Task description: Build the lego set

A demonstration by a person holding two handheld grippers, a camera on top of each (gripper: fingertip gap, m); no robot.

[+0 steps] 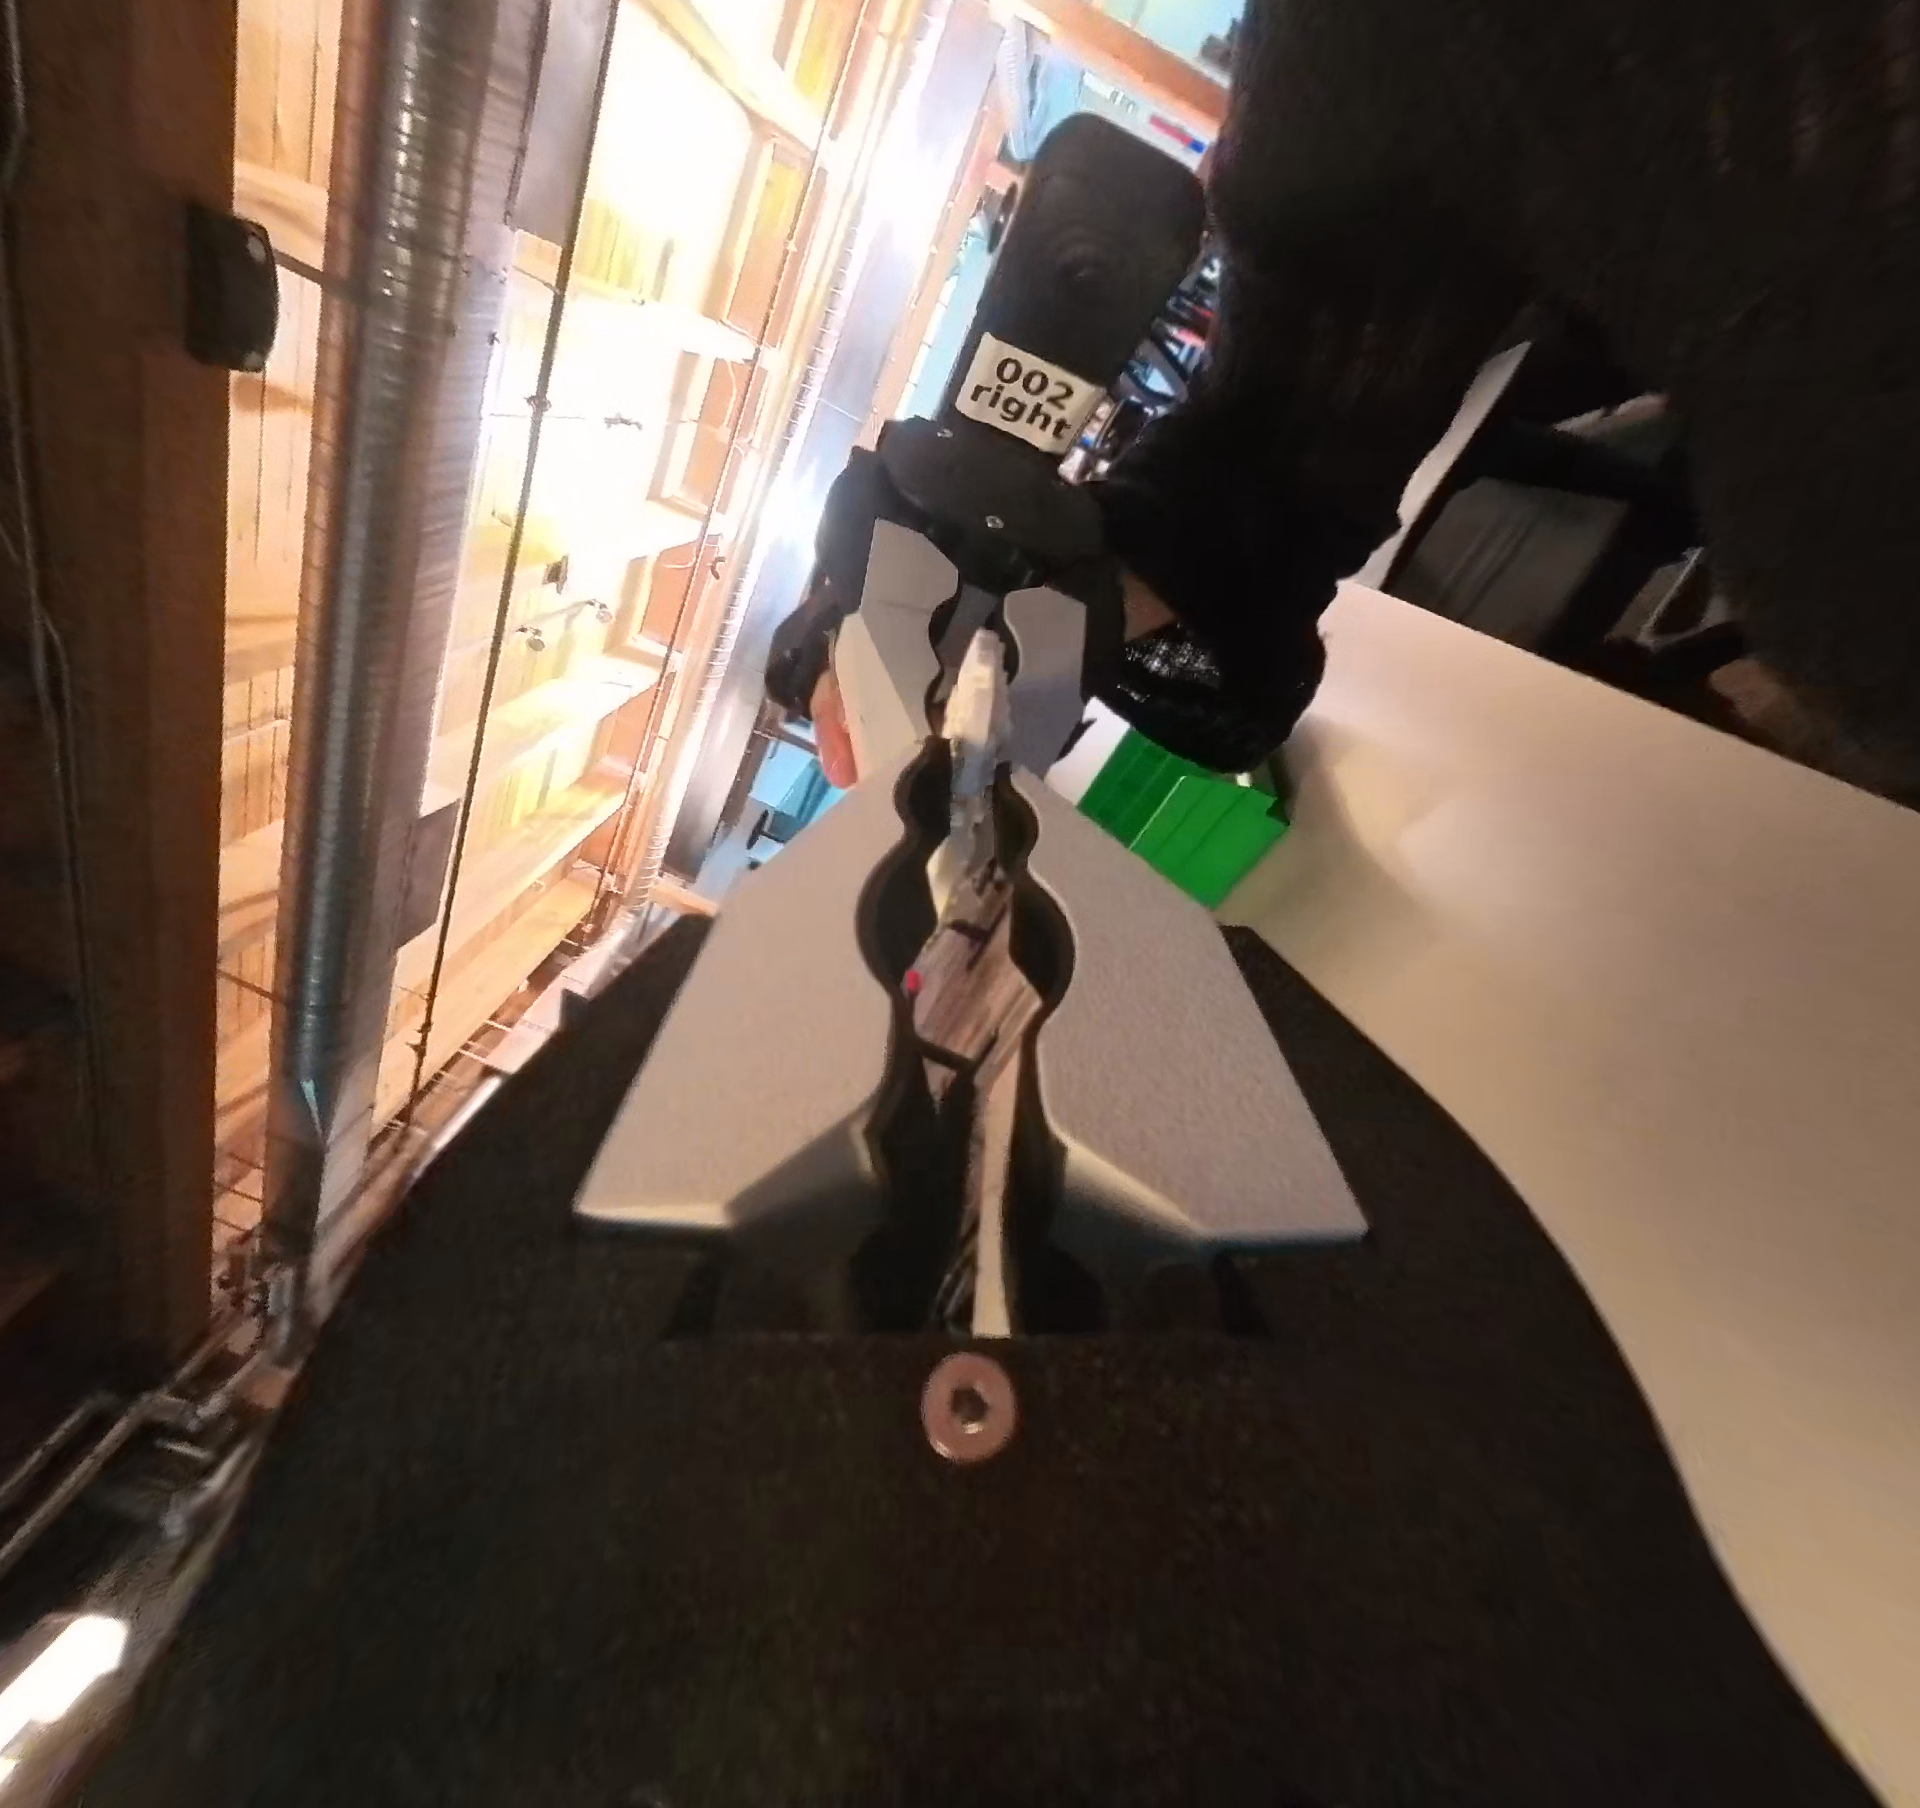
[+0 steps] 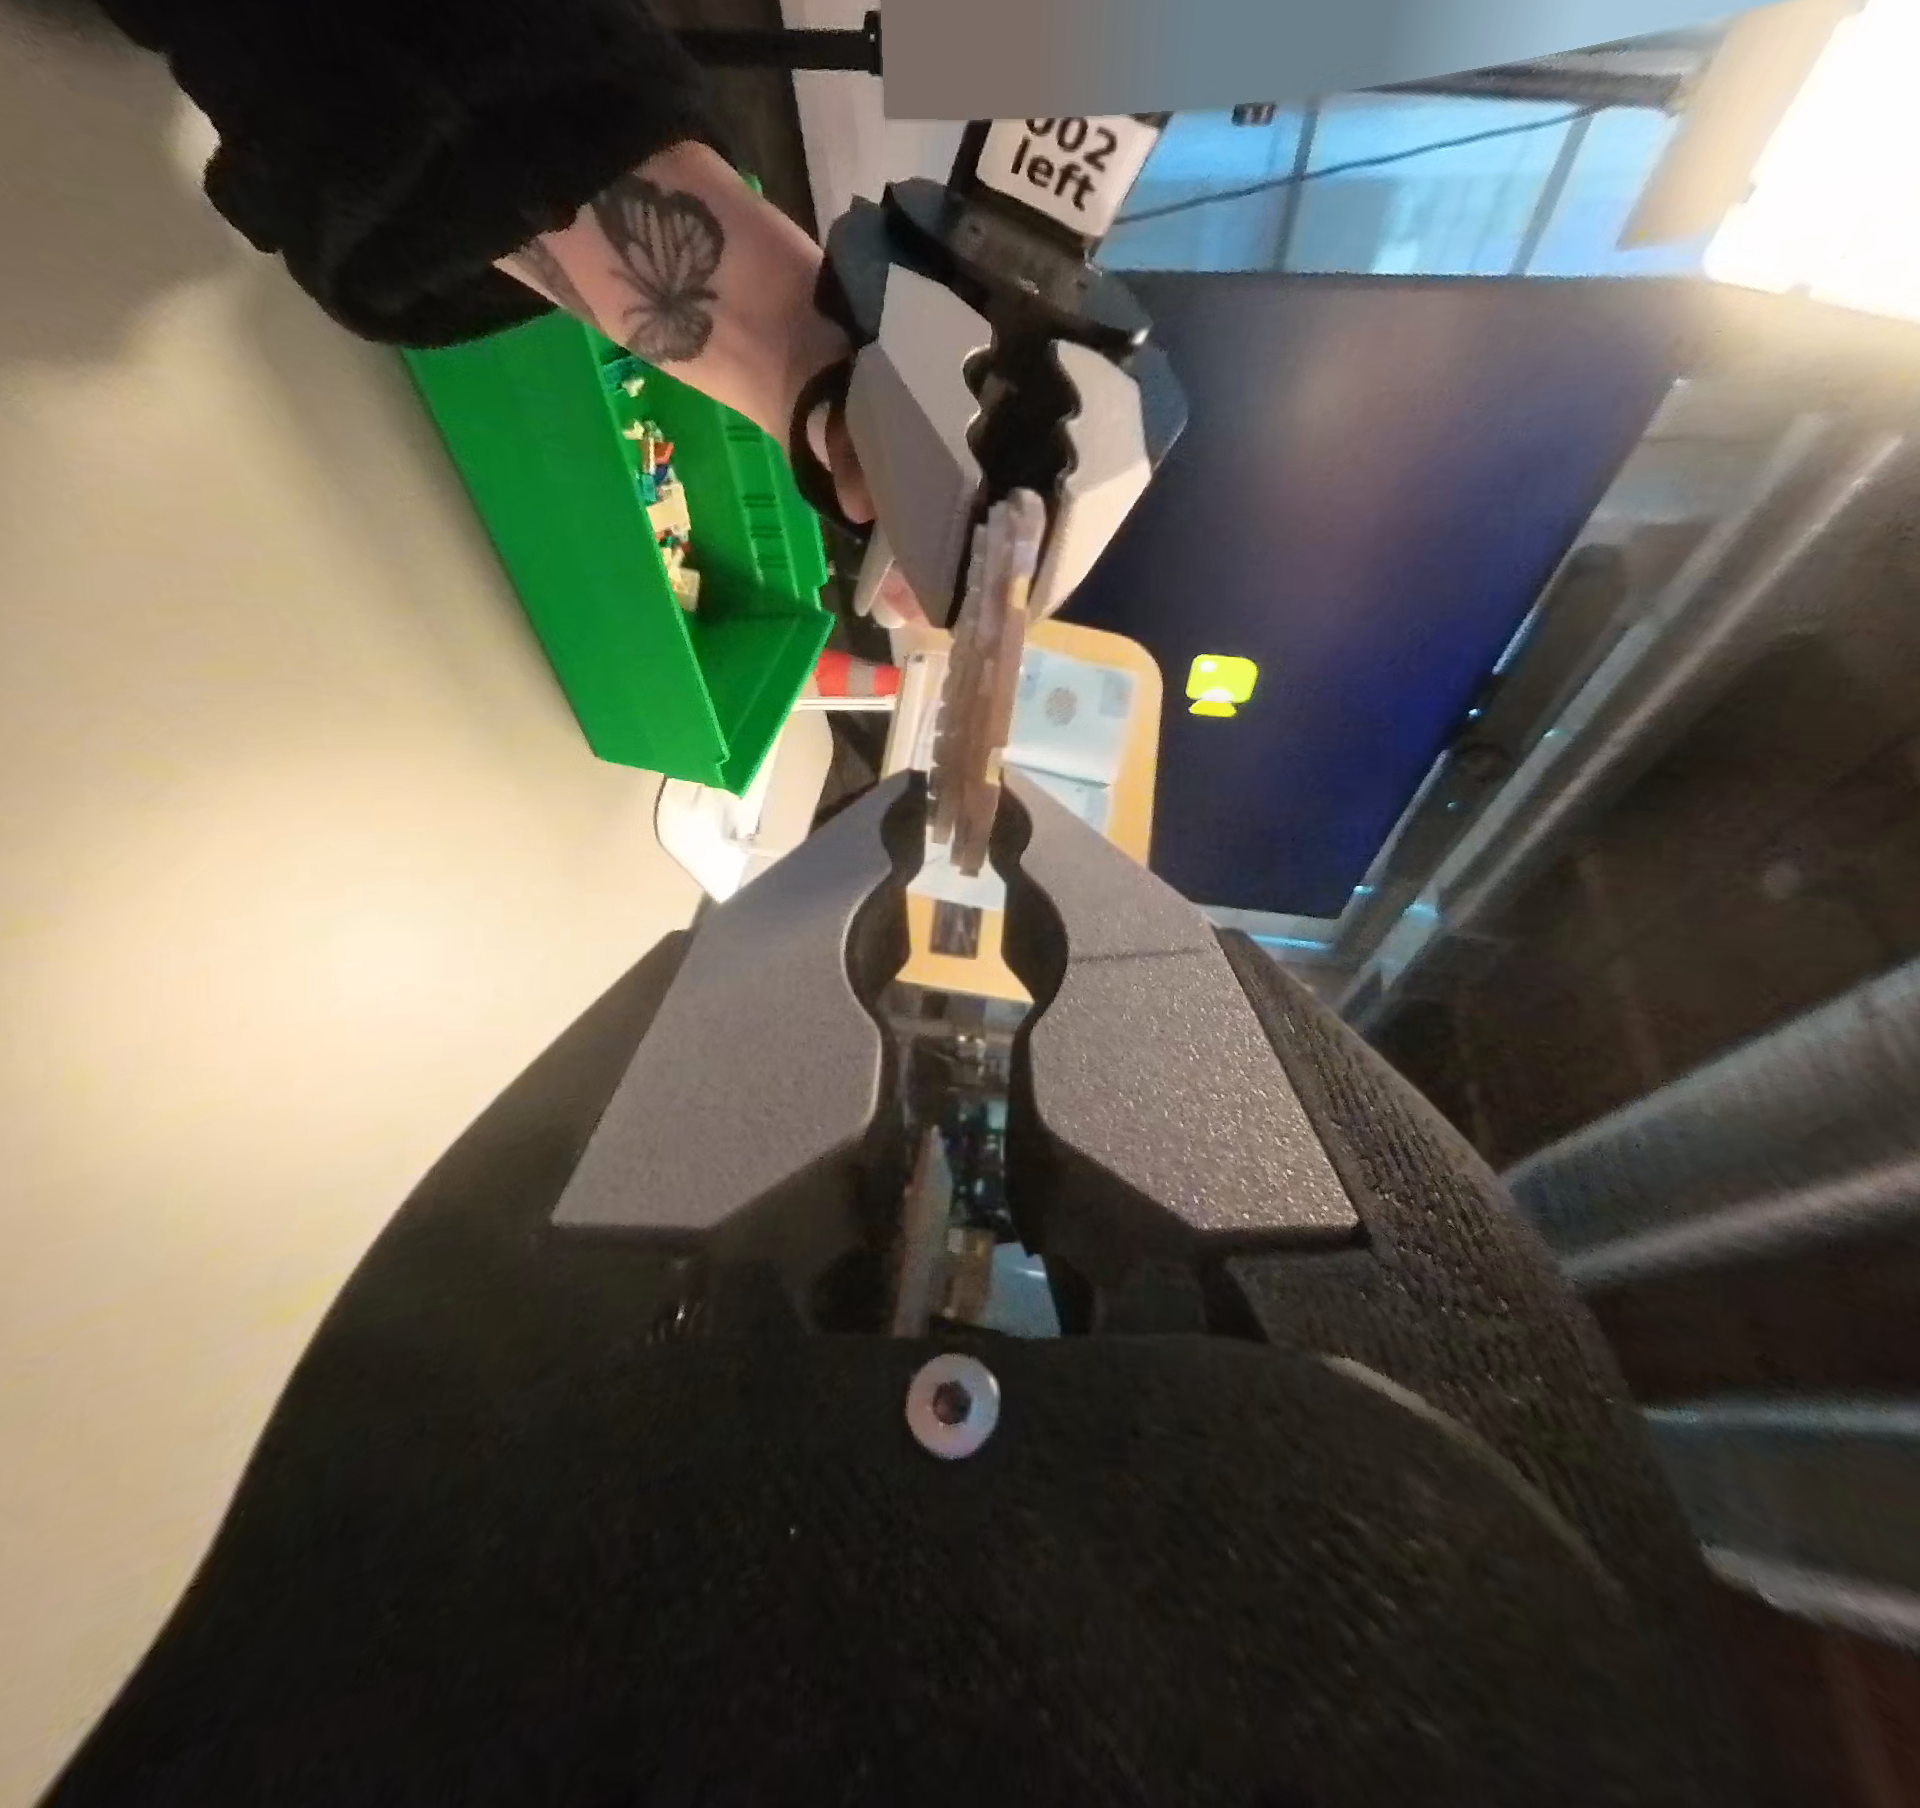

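Both grippers are held in the air, tip to tip, rolled sideways. A flat grey lego plate (image 2: 982, 678) is seen edge-on and spans the gap between them. My left gripper (image 1: 961, 771) is shut on one end of it. My right gripper (image 2: 961, 802) is shut on the other end, where a small white piece (image 1: 977, 693) sits on the plate. The right gripper (image 1: 977, 652) faces me in the left wrist view, and the left gripper (image 2: 1003, 532) faces me in the right wrist view. Hands in black sleeves hold both.
A green bin (image 2: 582, 553) with several small lego pieces (image 2: 665, 501) lies on the white table (image 2: 208, 719); it also shows in the left wrist view (image 1: 1184, 823). A dark blue monitor (image 2: 1371, 532) and a yellow-edged booklet (image 2: 1091, 719) are behind the plate.
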